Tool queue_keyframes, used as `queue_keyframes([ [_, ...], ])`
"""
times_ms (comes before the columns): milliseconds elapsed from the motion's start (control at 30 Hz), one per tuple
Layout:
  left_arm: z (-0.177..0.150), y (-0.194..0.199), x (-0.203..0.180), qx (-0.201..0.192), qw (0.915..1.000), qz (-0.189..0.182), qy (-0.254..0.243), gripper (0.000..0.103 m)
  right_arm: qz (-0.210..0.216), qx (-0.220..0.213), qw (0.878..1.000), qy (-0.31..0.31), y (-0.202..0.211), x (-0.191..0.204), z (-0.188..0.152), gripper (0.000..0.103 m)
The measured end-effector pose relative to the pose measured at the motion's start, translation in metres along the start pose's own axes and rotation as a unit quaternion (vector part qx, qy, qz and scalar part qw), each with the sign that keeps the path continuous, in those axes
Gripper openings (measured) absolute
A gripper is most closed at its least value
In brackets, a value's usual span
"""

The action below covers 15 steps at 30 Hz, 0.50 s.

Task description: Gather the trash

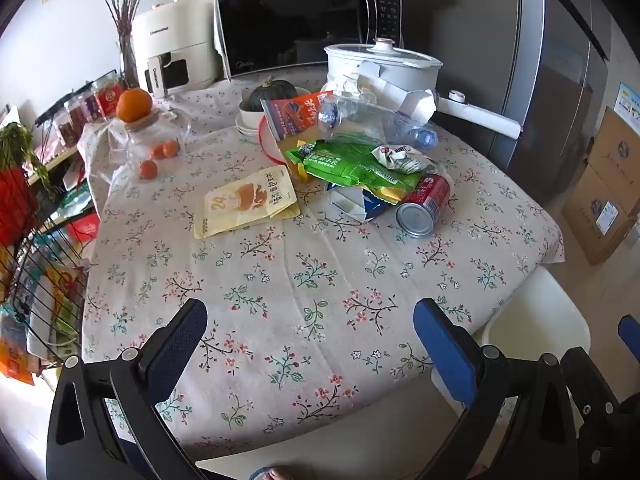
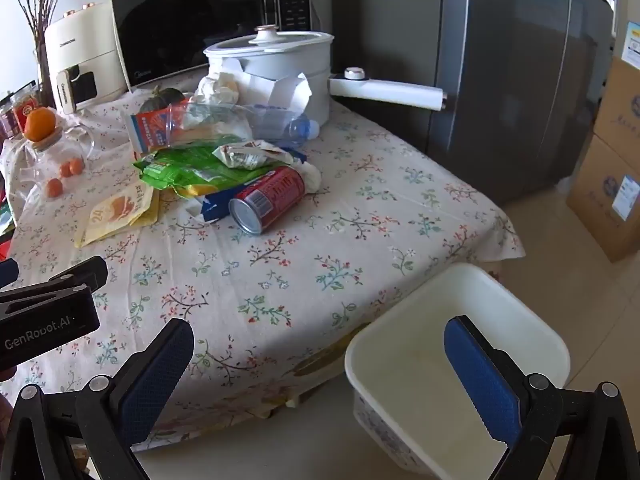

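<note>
A pile of trash lies mid-table: a red can [image 1: 423, 205] [image 2: 267, 201] on its side, green wrappers [image 1: 352, 164] [image 2: 192, 166], a yellow pouch [image 1: 247, 203] [image 2: 118, 210], a clear plastic bottle [image 1: 376, 118] [image 2: 256, 122], an orange carton [image 1: 294, 114] and crumpled paper [image 1: 400, 158]. A white bin [image 2: 460, 344] [image 1: 536, 320] stands on the floor by the table's near right corner. My left gripper [image 1: 312, 336] is open and empty over the near table. My right gripper [image 2: 320, 364] is open and empty, above the table edge and bin.
A microwave [image 1: 308, 20], air fryer [image 1: 172, 52], white pot [image 1: 384, 64] with long handle, squash in bowl [image 1: 272, 94] and oranges [image 1: 134, 106] stand at the back. A wire rack [image 1: 36, 260] is left of the table. A fridge [image 2: 520, 72] and cardboard boxes [image 2: 616, 152] are right.
</note>
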<state>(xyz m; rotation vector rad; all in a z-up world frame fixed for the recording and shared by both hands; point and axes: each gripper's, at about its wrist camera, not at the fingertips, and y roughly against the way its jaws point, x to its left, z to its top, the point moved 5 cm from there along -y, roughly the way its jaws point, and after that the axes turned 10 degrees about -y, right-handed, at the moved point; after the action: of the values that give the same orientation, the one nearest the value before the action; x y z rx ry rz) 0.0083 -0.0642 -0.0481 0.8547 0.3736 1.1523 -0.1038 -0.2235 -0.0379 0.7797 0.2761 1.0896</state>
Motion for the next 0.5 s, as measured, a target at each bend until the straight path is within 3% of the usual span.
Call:
queue_keyframes([
  [500,-0.002,-0.001,-0.011,0.004,0.9998,-0.013,-0.013,0.103,-0.011,0.013,1.0,-0.007,-0.006,-0.009,0.001,0.103],
])
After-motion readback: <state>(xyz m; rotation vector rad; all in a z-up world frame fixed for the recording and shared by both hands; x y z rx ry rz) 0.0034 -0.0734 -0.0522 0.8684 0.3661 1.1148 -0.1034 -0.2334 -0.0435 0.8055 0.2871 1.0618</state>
